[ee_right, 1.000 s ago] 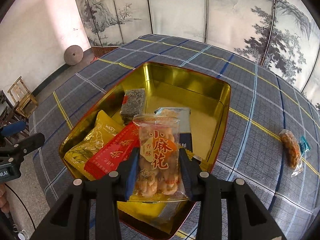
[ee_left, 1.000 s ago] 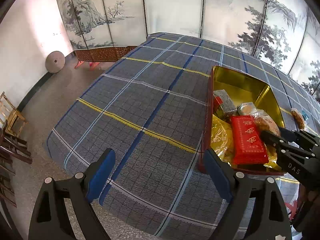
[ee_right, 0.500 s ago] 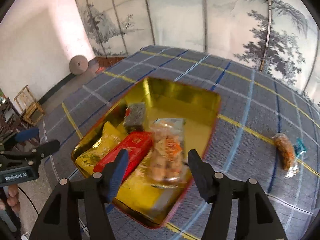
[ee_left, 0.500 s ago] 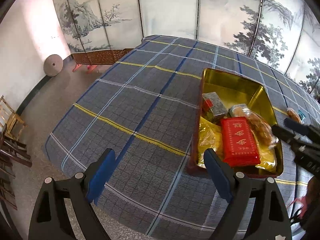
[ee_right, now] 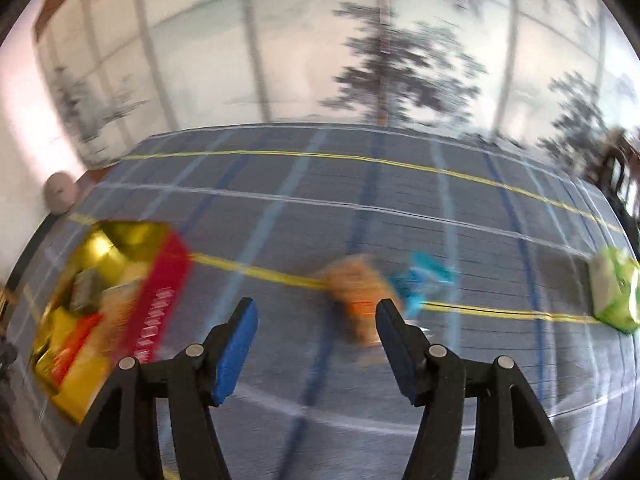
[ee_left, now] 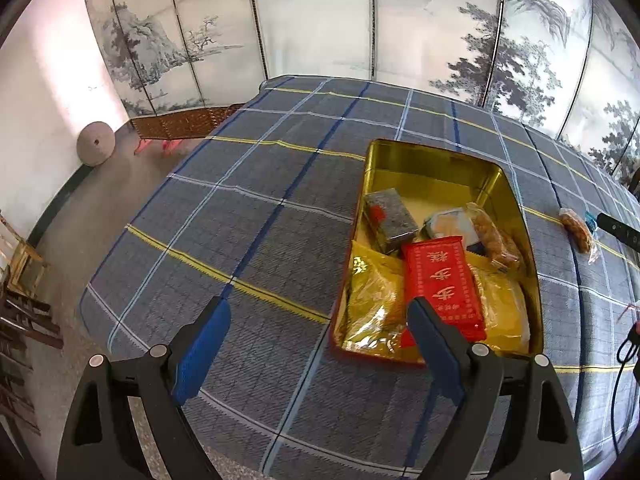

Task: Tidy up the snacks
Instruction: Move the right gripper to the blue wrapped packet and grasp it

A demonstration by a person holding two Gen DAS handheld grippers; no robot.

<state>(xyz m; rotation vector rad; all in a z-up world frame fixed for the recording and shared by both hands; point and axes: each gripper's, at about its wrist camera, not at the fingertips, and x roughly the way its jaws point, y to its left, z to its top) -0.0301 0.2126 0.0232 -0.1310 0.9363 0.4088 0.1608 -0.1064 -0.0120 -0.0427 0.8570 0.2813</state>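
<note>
An open gold tin (ee_left: 432, 150) with red outer walls sits on the plaid cloth. Inside lie a red packet (ee_left: 444, 284), yellow packets (ee_left: 376, 304), a dark grey block (ee_left: 390, 220) and a clear bag of fried twists (ee_left: 494, 236). My left gripper (ee_left: 318, 308) is open and empty, near the tin's front left corner. In the blurred right wrist view the tin (ee_right: 160, 304) is at the far left. My right gripper (ee_right: 316, 308) is open with nothing between its fingers. An orange snack bag with a blue end (ee_right: 356, 288) lies on the cloth just beyond its right finger.
A green packet (ee_right: 616, 292) lies on the cloth at the far right. The loose orange bag (ee_left: 576, 230) also shows to the right of the tin. The table's edge drops to the floor at the left. A painted folding screen (ee_left: 320, 32) stands behind the table.
My right gripper let go of the clear bag of twists in the tin, opened and swung right to the loose orange bag. My left gripper shifted slightly and stayed open.
</note>
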